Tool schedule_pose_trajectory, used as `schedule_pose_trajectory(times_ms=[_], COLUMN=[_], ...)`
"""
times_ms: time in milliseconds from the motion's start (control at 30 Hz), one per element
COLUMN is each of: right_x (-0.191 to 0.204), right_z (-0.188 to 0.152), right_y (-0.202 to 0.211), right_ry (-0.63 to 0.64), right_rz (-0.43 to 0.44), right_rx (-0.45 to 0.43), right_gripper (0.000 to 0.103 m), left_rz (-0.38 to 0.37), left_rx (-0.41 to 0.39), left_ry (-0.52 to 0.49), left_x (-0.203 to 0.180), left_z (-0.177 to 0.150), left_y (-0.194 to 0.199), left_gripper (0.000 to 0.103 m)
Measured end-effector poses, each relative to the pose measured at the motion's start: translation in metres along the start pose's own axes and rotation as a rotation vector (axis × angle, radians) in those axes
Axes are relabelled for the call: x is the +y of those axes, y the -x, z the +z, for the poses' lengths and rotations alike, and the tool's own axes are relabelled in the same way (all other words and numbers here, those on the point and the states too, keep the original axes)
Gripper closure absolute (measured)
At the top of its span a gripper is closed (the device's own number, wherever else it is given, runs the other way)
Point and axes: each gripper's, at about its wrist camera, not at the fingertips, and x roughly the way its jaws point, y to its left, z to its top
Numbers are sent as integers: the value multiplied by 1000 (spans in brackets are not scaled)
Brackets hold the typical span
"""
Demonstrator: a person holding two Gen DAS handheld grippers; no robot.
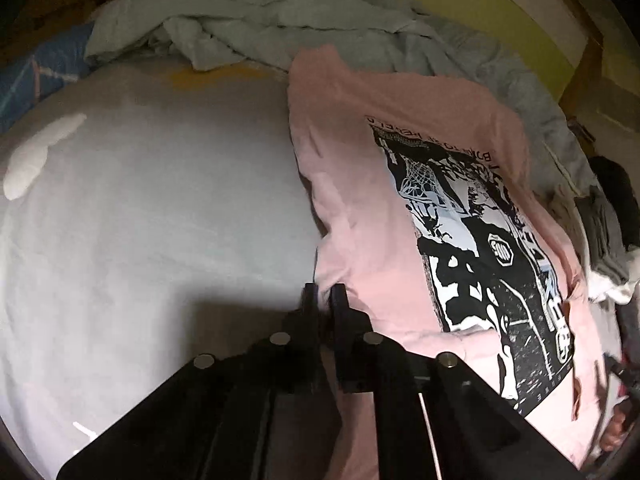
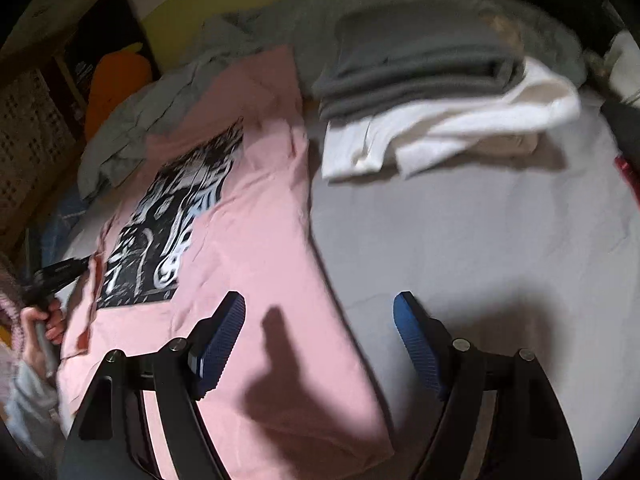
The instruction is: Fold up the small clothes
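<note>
Lying flat on a pale grey sheet (image 2: 480, 248), a pink T-shirt (image 1: 360, 208) with a black-and-white print (image 1: 492, 264) on its front is the garment being handled. The left gripper (image 1: 325, 296) sits at the shirt's near left edge with its black fingers (image 1: 340, 300) drawn almost together, and a thin fold of pink fabric appears to be pinched between them, though the contact itself is partly hidden by the fingers. In the right wrist view, the same gripper shows at the far left as a dark tool held in a hand (image 2: 40, 320), right at the shirt's edge beside the print. The right gripper (image 2: 320, 312) hovers over the shirt's other side with its blue-padded fingers (image 2: 224, 336) spread wide; one pad stands above pink cloth, the other above bare sheet, and the shirt's right edge runs between them, with nothing gripped. Its shadow falls on the fabric just ahead. Beyond the shirt lies a crumpled pale grey blanket (image 1: 248, 20) heaped across the back of the bed. To the right of the shirt, apart from it, a dark grey folded garment (image 2: 416, 64) rests on top of a white folded garment (image 2: 460, 128), forming a small stack. A yellow wall (image 1: 460, 12) rises behind the bed, and an orange shape (image 2: 116, 80) shows near the back left corner in the right wrist view.
</note>
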Motion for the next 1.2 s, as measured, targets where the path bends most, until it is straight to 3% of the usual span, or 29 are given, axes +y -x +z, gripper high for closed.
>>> schedule_pose_trajectory(times_ms=[167, 233, 367, 400, 467, 500, 533, 667, 767, 833, 933, 1033, 1100, 1167, 1200], right_x=[-2, -5, -16, -17, -11, -8, -5, 0, -27, -35, -25, -25, -29, -35, -36], right_z=[-5, -12, -30, -34, -40, -43, -46, -61, -74, -75, -76, -80, -84, -89, -90], right_y=[22, 30, 27, 27, 30, 29, 29, 44, 48, 50, 57, 66, 73, 79, 80], right_ry=[26, 23, -11, -8, 37, 56, 71, 91, -19, -68, -19, -32, -63, -106, -121], right_rz=[-40, -29, -7, -10, -25, -11, 2, -46, 6, 43, -5, 29, 62, 114, 148], right_rx=[-57, -69, -15, -12, -6, 9, 21, -37, -36, -34, -61, -77, -94, -105, -105], right_gripper=[25, 25, 28, 34, 83, 96, 99, 100, 101, 100, 100, 90, 77, 51, 51], left_rz=[52, 79, 90, 72, 59, 79, 97, 53, 111, 51, 7, 7, -36, -86, -101], left_rx=[-69, -104, -181, -184, -191, -196, -194, -159, -94, -61, -73, -88, -38, -31, -21], left_ry=[-68, -100, -101, -96, -103, -103, -95, -24, 16, 81, 143, 155, 192, 223, 230], left_x=[-16, -25, -35, -36, -40, -41, -41, -31, -25, -16, -13, -18, -16, -14, -15], left_z=[-13, -21, -46, -52, -61, -63, -65, -78, -103, -126, -156, -177, -185, -190, -191], left_y=[34, 55, 96, 102, 108, 109, 110, 116, 115, 117, 133, 149, 149, 149, 148], left_gripper=[75, 61, 58, 58, 58, 58, 59, 60, 60, 60, 60, 58, 58, 58, 58])
